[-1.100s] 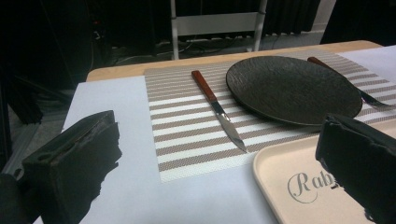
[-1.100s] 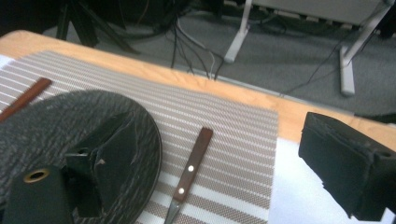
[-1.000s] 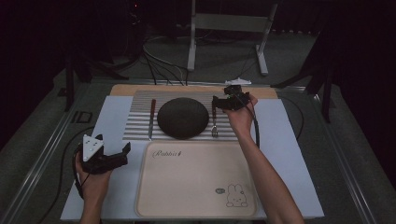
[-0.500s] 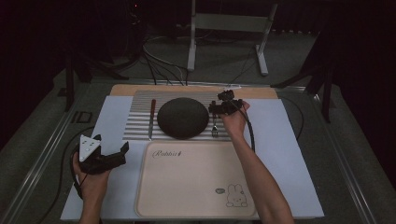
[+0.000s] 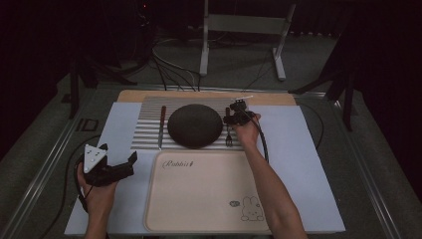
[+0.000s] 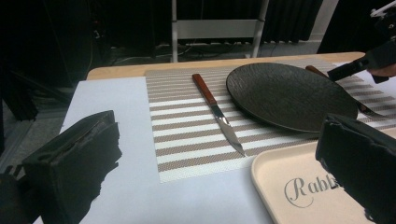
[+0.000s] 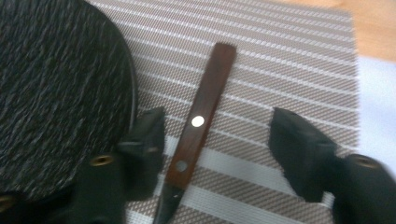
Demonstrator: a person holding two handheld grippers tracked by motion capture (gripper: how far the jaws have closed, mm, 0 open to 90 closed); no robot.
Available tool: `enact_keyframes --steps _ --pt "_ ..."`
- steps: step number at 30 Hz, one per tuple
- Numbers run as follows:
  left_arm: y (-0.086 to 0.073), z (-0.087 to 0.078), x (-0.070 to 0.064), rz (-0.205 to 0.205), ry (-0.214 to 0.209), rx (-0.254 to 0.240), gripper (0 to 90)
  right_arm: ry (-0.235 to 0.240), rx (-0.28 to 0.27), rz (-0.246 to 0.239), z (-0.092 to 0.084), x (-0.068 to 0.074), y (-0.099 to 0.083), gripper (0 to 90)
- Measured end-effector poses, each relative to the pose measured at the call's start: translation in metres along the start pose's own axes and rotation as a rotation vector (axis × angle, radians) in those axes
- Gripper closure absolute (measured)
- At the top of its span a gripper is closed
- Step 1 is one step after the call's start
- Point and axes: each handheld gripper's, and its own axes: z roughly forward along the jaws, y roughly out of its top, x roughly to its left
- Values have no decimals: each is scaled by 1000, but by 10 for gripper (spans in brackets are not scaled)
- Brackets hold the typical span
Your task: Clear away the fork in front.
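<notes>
Dark charcoal plate (image 5: pixel 194 125) with a fine streaked texture, on a placemat (image 5: pixel 149 134) striped in taupe weave and white. Reddish-brown wooden handle with two pale metal rivets on the fork (image 7: pixel 201 122); same reddish-brown handle and a silvery blade on the knife (image 6: pixel 217 112). Cream-beige tray (image 5: pixel 199 199) bearing dark script lettering and a small outlined rabbit drawing. Pale bluish-white sheet (image 5: pixel 308 149) beneath, over a light wood tabletop (image 5: pixel 134 94). Matte black jaws on the right gripper (image 7: pixel 217 149). Black body on the left gripper (image 5: pixel 117 169), topped by a light grey triangular plate with dark dots.
</notes>
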Motion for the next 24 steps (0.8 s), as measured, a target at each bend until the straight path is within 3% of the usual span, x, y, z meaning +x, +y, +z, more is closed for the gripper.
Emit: enact_keyframes --steps 1,3,4,7,10,11,14,15,20,24 --pt "0 0 -1 4 0 2 3 10 21 -9 2 0 0 540" --pt "0 0 -1 6 -2 1 3 30 50 -28 4 2 0 653" --pt "0 0 -1 6 -2 1 3 30 50 -28 4 2 0 653" --pt "0 1 -3 11 -4 6 3 25 108 -20 2 1 1 768" --pt "0 1 -3 16 -3 8 3 13 135 -46 -1 2 1 764" --pt "0 1 -3 16 -4 9 3 3 165 -79 -3 2 0 768" --pt "0 2 -4 19 -4 12 3 25 195 -95 -6 0 -1 766" --pt "0 3 -5 21 -3 16 3 13 218 -135 -9 -1 -2 765" --pt "0 3 -6 24 -4 17 3 47 252 -135 -11 -6 -2 765" --pt "0 3 -6 23 -3 18 3 47 288 -134 -13 -5 -1 762"
